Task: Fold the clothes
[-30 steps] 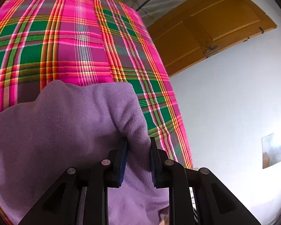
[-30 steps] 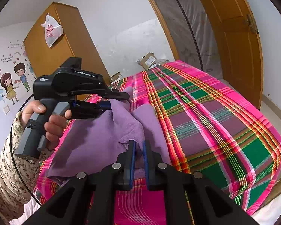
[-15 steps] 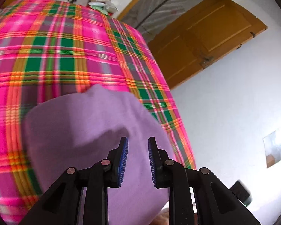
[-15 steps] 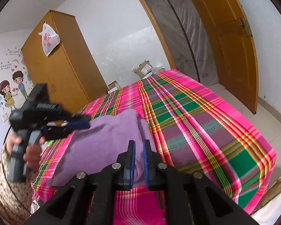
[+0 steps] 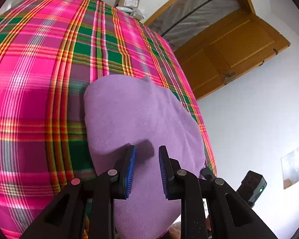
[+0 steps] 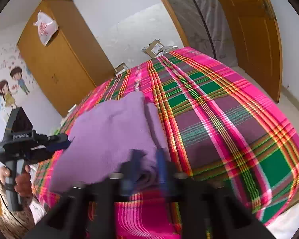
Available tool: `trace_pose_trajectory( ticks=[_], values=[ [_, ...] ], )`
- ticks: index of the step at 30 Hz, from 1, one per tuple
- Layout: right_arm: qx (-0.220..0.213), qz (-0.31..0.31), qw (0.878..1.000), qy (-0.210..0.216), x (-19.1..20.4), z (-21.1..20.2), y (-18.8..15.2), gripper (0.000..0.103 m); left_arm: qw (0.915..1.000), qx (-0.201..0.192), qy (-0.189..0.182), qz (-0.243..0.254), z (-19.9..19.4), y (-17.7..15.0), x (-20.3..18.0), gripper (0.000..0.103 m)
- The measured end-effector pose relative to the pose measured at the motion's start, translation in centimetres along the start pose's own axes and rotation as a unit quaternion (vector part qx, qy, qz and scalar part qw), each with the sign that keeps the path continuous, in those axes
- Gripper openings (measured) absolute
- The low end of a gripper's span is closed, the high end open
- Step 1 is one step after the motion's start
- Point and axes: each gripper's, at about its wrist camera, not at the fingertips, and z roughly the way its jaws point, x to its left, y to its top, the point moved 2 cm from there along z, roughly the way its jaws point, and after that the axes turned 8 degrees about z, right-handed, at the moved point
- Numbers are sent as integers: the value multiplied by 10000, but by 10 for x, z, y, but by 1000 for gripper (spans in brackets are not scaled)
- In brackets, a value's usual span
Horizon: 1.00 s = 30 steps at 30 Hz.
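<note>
Lettering on the left gripper (image 6: 57,142) reads "GenRobot.AI". Its blue ribbed pads (image 5: 129,171) stand apart, empty, over fuzzy purple cloth (image 5: 141,111). Right gripper (image 6: 147,159) blurred, apparently parted.

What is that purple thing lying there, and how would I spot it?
Look at the bed with the bright pink and green plaid cover. On it, near the edge, lies a folded purple fleece garment. It is the only plain, soft, single-coloured thing on the stripes.
</note>
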Motion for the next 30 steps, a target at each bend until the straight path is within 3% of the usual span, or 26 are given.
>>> trace_pose_trajectory(
  ticks=[4,8,16,20,25,30],
  values=[
    [-42,-195,9998,0,6,-8,-1,8,9999,-32,-36,-99,-3,-5,5,24],
    [-354,-289,9988,184,15,-29,6,7,9999,-40,-9,-102,-4,-7,4,24],
    [86,-133,9996,-224,-2,0,-4,9,9999,-50,32,-137,-10,-13,13,24],
    [103,-424,9983,-397,6,-3,0,10,9997,-100,22,-217,-17,-17,17,24],
    [-272,-649,9968,-383,18,-10,18,10,9997,-80,-230,-23,-19,-22,3,24],
    [-95,-1106,9934,-280,37,18,32,10,9990,185,-187,352,-6,-31,-7,24]
  ],
)
